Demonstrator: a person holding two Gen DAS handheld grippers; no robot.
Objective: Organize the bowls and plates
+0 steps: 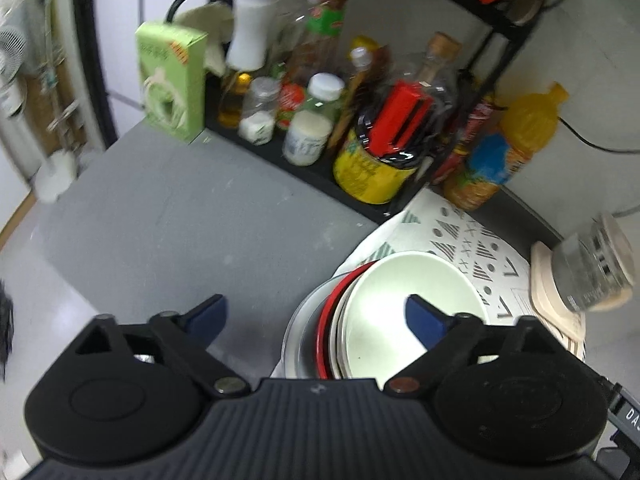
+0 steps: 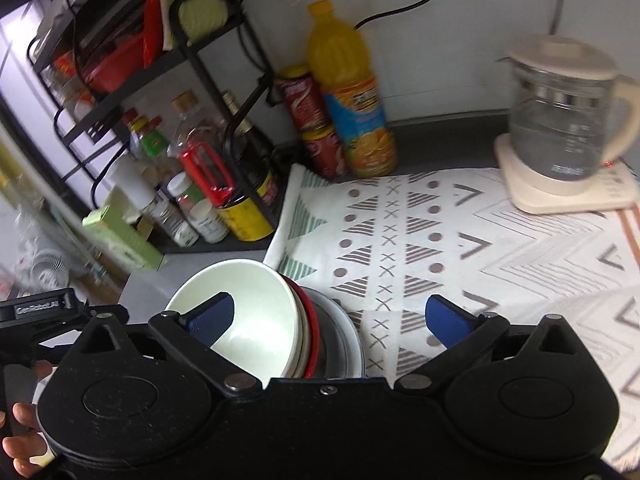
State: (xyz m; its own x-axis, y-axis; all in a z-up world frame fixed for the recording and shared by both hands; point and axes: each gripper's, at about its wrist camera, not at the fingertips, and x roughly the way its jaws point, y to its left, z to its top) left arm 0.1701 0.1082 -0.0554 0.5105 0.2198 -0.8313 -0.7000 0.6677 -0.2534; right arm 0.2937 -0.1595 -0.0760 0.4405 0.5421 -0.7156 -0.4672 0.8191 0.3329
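A stack of bowls stands at the left edge of a patterned cloth (image 2: 440,232): a pale green-white bowl (image 1: 404,304) (image 2: 248,308) on top, a red-rimmed bowl (image 1: 326,324) (image 2: 314,340) under it and a metal bowl (image 1: 298,336) (image 2: 344,340) at the bottom. My left gripper (image 1: 316,318) is open and empty above the stack's left side, its right finger over the top bowl. My right gripper (image 2: 328,318) is open and empty above the stack's right side, its left finger over the top bowl.
A black rack (image 1: 280,160) (image 2: 168,64) with bottles and jars stands behind the stack. A green box (image 1: 170,80), an orange juice bottle (image 1: 508,148) (image 2: 352,96), red cans (image 2: 316,128) and a glass kettle (image 2: 568,120) (image 1: 592,268) on its base stand around. Grey countertop (image 1: 180,216) lies left.
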